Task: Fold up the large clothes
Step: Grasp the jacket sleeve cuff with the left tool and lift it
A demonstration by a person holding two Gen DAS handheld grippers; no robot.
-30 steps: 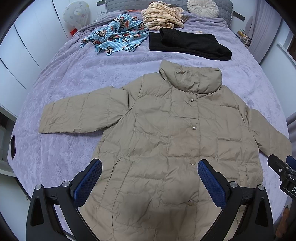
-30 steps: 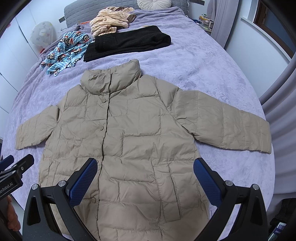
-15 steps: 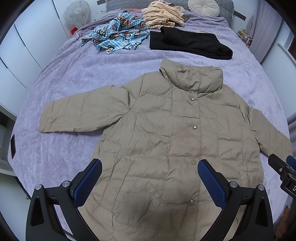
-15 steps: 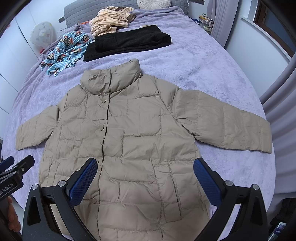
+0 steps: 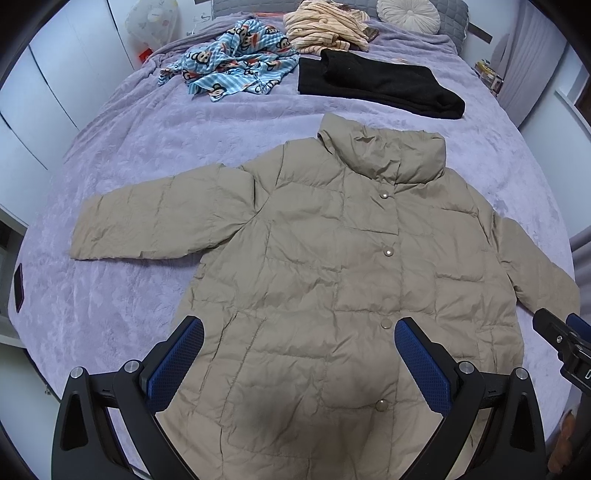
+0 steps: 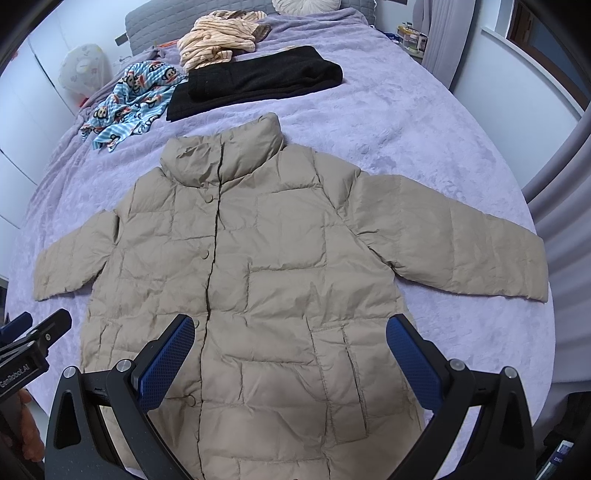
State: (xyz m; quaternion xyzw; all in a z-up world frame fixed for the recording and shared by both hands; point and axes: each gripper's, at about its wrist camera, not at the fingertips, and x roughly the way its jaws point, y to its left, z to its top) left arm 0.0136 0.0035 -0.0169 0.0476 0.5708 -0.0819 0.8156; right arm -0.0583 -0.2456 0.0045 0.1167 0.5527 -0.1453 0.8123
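A beige quilted puffer jacket (image 5: 332, 266) (image 6: 266, 266) lies flat and face up on the purple bedspread, buttoned, collar toward the headboard, both sleeves spread outward. My left gripper (image 5: 299, 339) hovers open above the lower left half of the jacket, blue pads wide apart with nothing between them. Over the lower right half my right gripper (image 6: 290, 336) also stands open and empty. Each gripper's black tip shows at the edge of the other's view.
Toward the headboard lie a folded black garment (image 5: 380, 85) (image 6: 255, 81), a blue monkey-print cloth (image 5: 232, 70) (image 6: 129, 103) and a striped cream garment (image 5: 325, 29) (image 6: 218, 37). A round pillow (image 5: 408, 14) rests at the head. White wardrobes stand left, curtains right.
Both grippers have stayed open; the left view has shifted very slightly, the jacket lies unchanged.
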